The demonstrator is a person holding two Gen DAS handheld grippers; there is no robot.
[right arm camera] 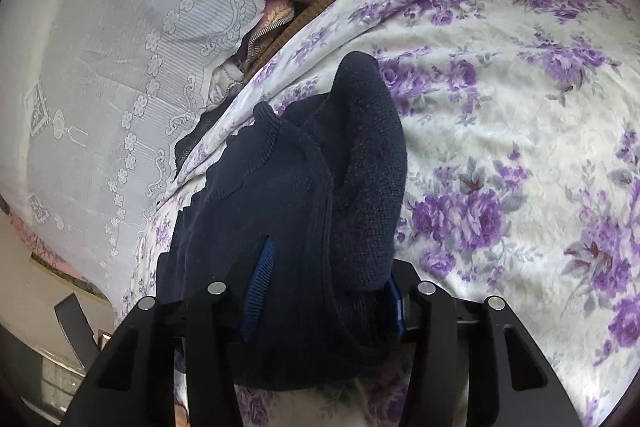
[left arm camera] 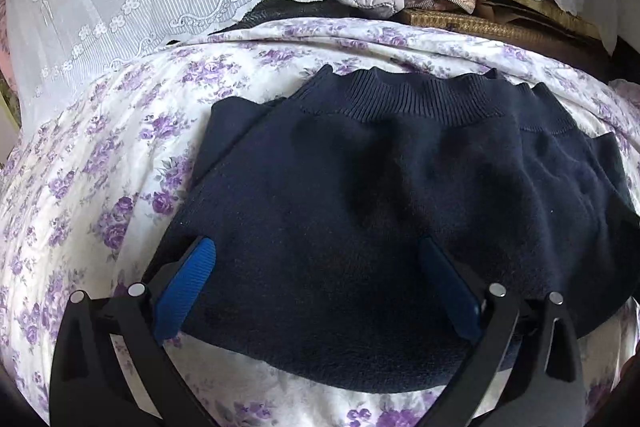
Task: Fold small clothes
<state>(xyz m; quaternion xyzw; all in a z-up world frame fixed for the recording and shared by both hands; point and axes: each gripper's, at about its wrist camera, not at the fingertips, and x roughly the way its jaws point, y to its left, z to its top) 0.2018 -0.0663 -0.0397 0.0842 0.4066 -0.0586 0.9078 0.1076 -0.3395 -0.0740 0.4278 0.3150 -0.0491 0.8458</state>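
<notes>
In the left wrist view, your left gripper point(left arm camera: 316, 291) stood spread, fingers point(left arm camera: 188, 287) resting on the navy knit sweater point(left arm camera: 380, 211), centre frame on the floral bedspread point(left arm camera: 100, 167).

In the right wrist view, your right gripper point(right arm camera: 324, 299) clenched a thick bunch of that soft, floppy knit; the ribbed hem looked the surest hold.

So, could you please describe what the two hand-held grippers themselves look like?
Both look alike: the left hand-held gripper and right hand-held gripper have black angular frames with round silver pins and blue ribbed finger pads. No cables or sleeves show.
</notes>
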